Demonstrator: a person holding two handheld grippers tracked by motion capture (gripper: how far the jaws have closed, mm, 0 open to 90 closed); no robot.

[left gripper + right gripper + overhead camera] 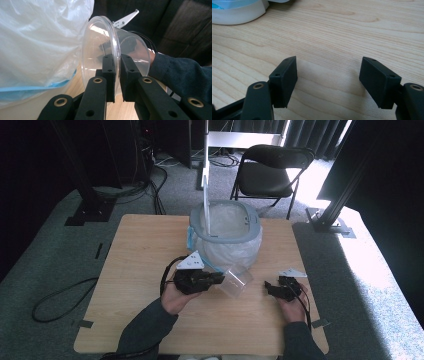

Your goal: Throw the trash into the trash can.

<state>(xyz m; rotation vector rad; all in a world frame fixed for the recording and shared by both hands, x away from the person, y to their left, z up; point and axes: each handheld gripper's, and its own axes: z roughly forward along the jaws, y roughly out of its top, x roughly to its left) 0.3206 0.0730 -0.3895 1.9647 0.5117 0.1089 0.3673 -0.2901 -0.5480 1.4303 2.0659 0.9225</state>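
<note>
From above, your left gripper (pixel 216 279) holds a clear plastic cup (pixel 236 281) just beside the lined bin (pixel 227 234), up close its 2 jaws pinch the cup's rim, while your right gripper (pixel 328 75) gapes wide over bare table (pixel 337 32).

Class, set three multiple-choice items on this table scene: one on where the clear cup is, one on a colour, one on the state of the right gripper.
1. Where is the cup?
A. in the left gripper
B. inside the bin
C. on the chair

2. What colour is the bin's bag?
A. black
B. white
C. red

3. How are the right gripper jaws?
A. shut on the cup
B. shut, empty
C. open, empty

Key: 1 A, its jaws pinch the cup's wall; 2 B, pale plastic lines the bin; 3 C, bare table shows between the jaws.
</note>
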